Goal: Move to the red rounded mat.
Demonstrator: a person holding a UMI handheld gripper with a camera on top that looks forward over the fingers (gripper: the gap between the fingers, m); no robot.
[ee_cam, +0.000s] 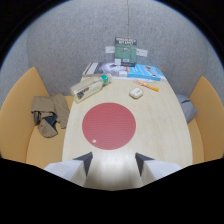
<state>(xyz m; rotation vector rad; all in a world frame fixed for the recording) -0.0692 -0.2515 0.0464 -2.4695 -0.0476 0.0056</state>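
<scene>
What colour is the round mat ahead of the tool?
Red, with a fine dotted texture; the round mat lies just beyond the open tool in the gripper view.

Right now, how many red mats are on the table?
1. The red round mat lies mid-table, just ahead of the open hand-held gripper, with the bottle and the mouse beyond it. None seems hidden.

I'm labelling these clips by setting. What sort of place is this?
Probably an office meeting booth or study nook: a pale wooden table between orange padded benches, grey felt-like walls, and books beyond the red mat.
</scene>
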